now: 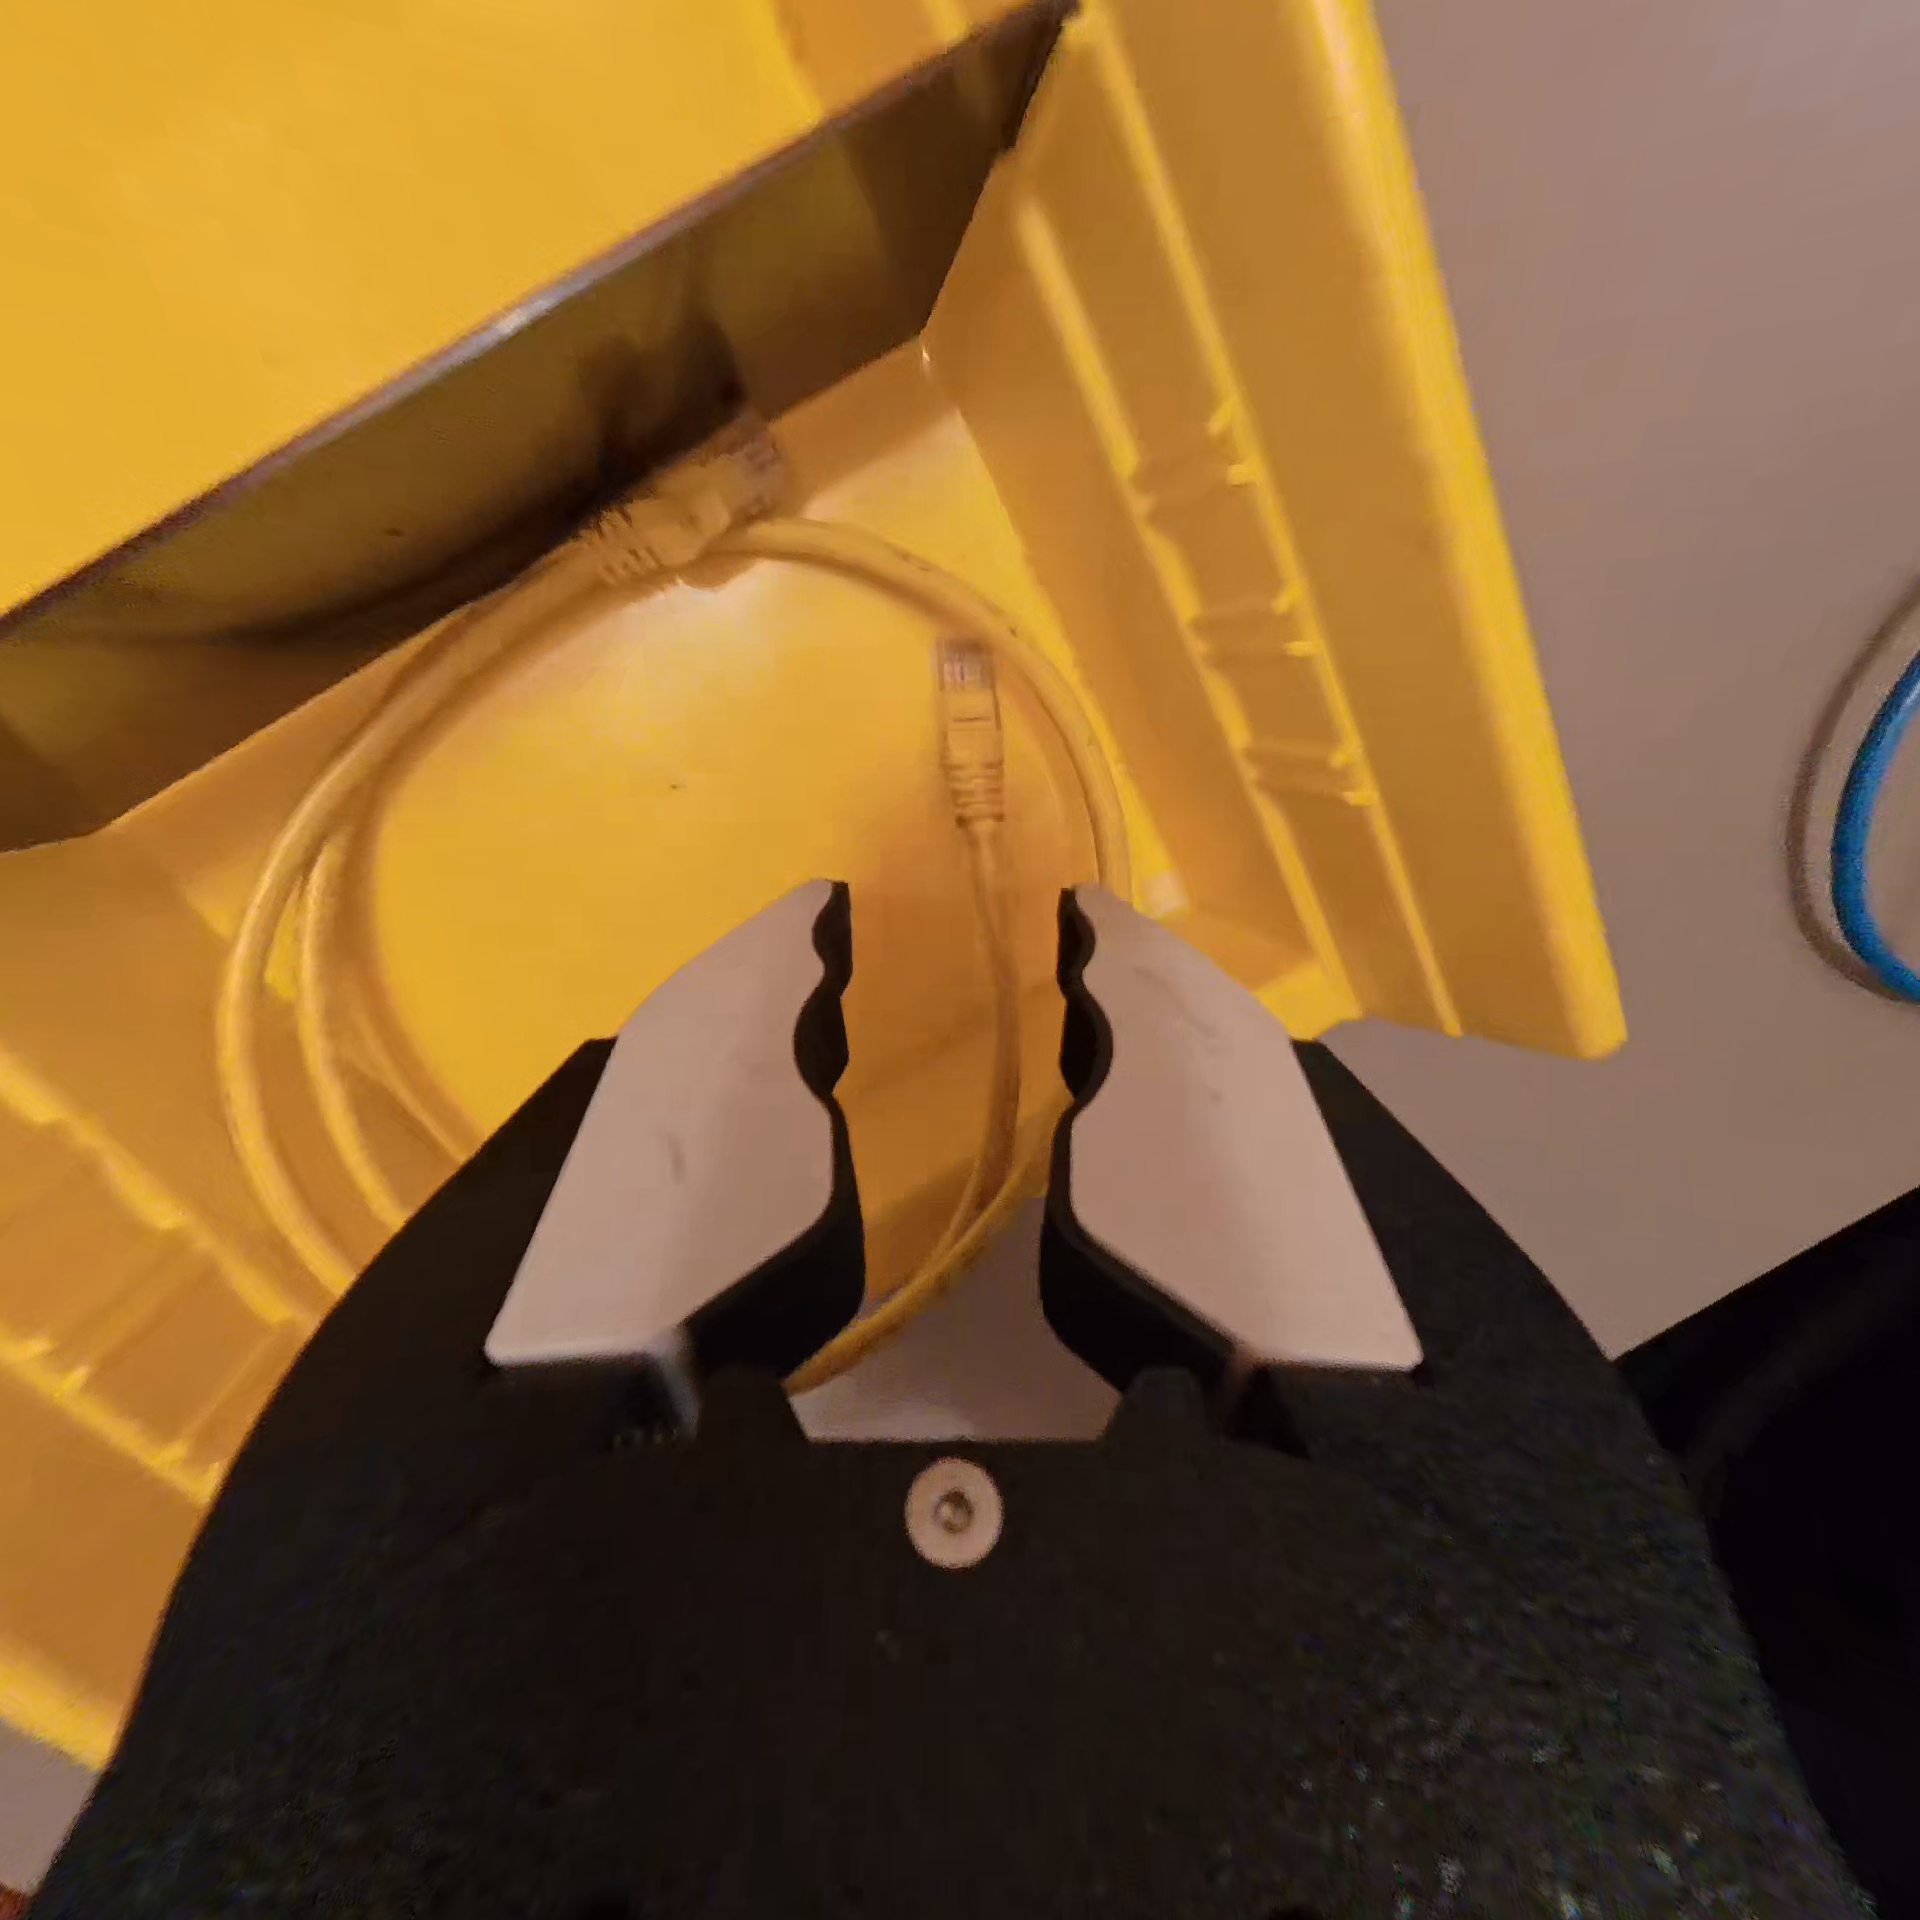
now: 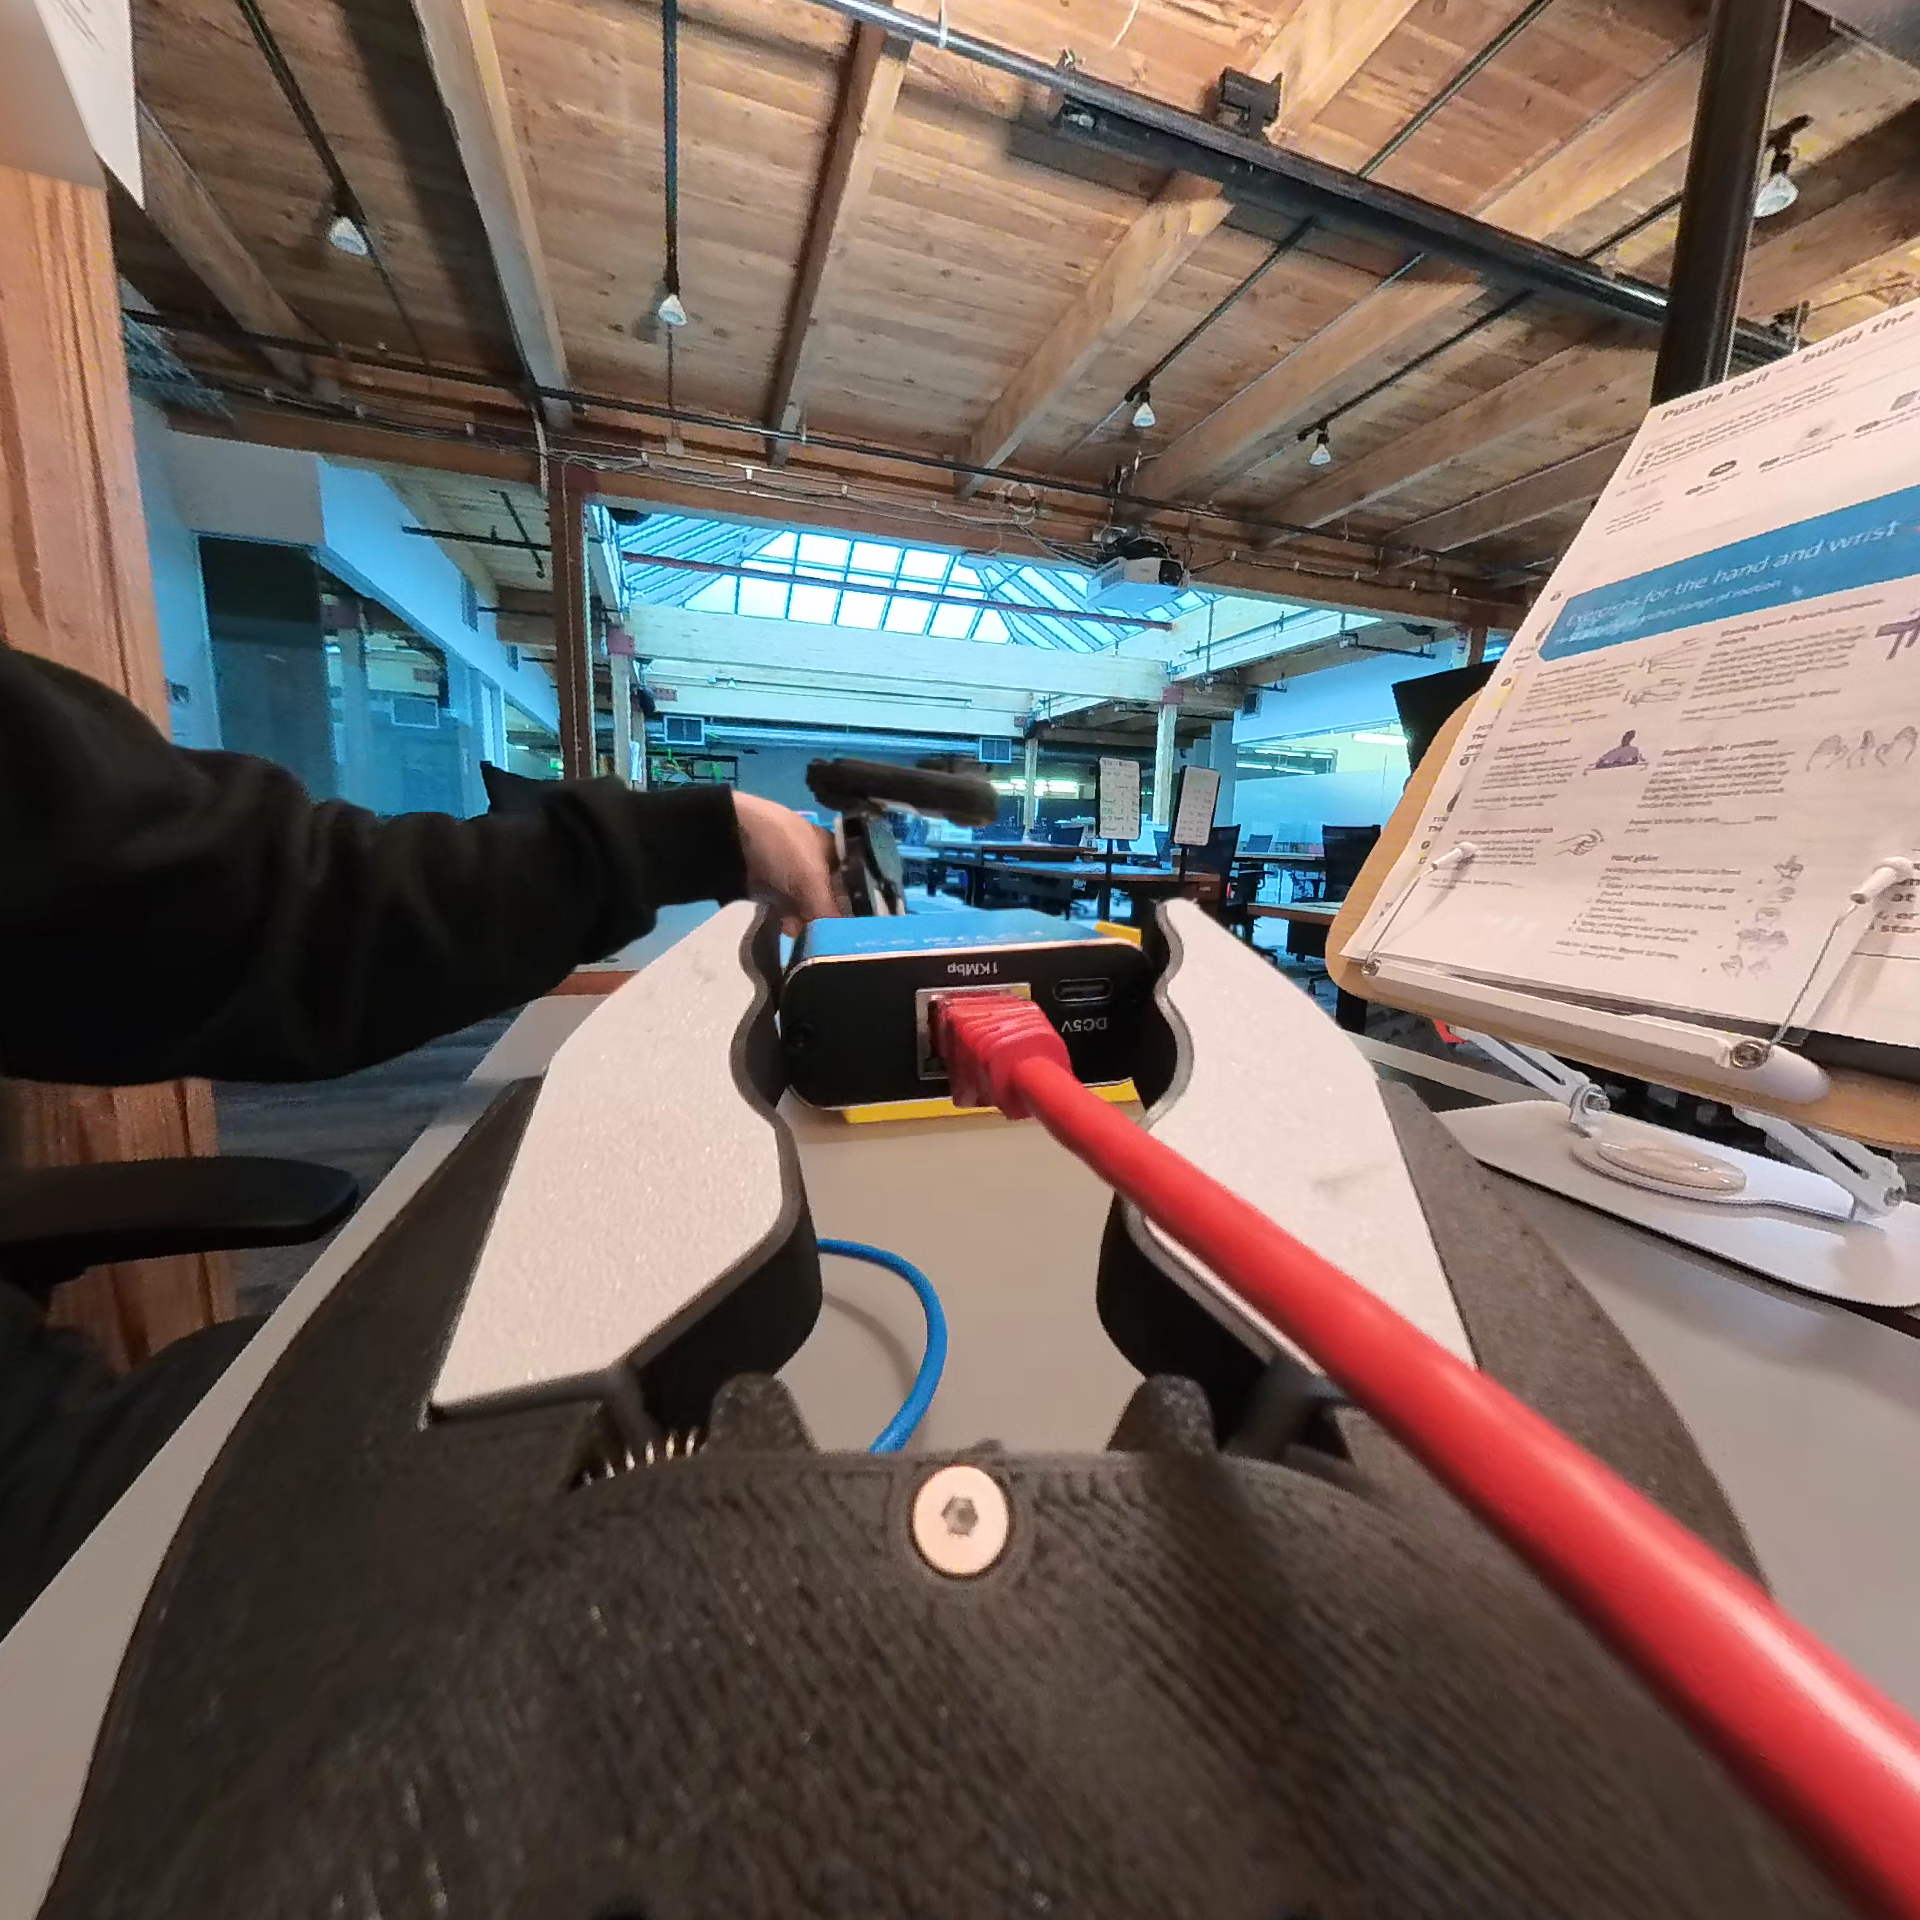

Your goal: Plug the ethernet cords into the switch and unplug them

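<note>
In the right wrist view the switch (image 2: 966,1023), a small black box with a blue top, sits on a yellow base (image 2: 883,1114). A red ethernet cord (image 2: 1299,1278) is plugged into its near port. My right gripper (image 2: 961,925) hugs the switch on both sides. In the left wrist view my left gripper (image 1: 954,904) is open over a yellow tray (image 1: 1299,623). A yellow ethernet cord (image 1: 312,862) loops there. One plug (image 1: 717,499) goes into a dark box face (image 1: 468,436). The loose plug (image 1: 966,717) lies just past the fingertips, and its cord runs between the fingers untouched.
A blue cord lies on the white table (image 1: 1870,831) and also under my right gripper (image 2: 914,1330). A person's black sleeve (image 2: 364,894) reaches behind the switch with the other gripper (image 2: 894,795). A document stand (image 2: 1662,779) stands at the right. A chair armrest (image 2: 156,1205) is at the left.
</note>
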{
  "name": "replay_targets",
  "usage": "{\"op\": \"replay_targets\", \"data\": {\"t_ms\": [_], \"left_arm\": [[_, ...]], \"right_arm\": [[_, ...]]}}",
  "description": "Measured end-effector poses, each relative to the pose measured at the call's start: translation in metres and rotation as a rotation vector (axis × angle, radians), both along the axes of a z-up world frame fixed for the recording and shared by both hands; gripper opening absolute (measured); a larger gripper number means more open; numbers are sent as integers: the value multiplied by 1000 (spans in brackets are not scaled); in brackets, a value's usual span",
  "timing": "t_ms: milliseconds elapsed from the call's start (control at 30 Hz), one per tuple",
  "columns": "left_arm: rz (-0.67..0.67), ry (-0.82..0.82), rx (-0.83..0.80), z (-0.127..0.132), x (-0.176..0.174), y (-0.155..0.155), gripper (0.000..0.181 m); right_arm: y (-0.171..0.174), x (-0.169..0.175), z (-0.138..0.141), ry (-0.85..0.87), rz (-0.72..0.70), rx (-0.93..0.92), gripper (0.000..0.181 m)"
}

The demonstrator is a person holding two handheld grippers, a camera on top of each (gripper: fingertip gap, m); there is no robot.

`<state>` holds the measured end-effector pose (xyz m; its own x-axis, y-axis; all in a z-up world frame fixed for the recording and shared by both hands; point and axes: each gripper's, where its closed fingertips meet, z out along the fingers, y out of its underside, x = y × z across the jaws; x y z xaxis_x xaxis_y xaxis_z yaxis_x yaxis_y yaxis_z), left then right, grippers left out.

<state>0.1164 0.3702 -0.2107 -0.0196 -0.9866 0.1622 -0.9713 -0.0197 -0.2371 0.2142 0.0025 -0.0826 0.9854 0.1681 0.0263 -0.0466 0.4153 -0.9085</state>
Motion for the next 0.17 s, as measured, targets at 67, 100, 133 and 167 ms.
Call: {"op": "replay_targets", "data": {"t_ms": [67,100,133,167], "left_arm": [[-15,93,32,-14,-5,2,34],[-23,135,39,-20,-8,2,34],[-44,160,12,-23,-9,-3,24],[-66,164,-11,-24,-9,-8,8]], "right_arm": [[0,-1,0,-1,4,0,67],[1,-1,0,-3,5,-1,67],[0,-2,0,-4,5,-1,67],[0,-1,0,-3,4,1,67]]}}
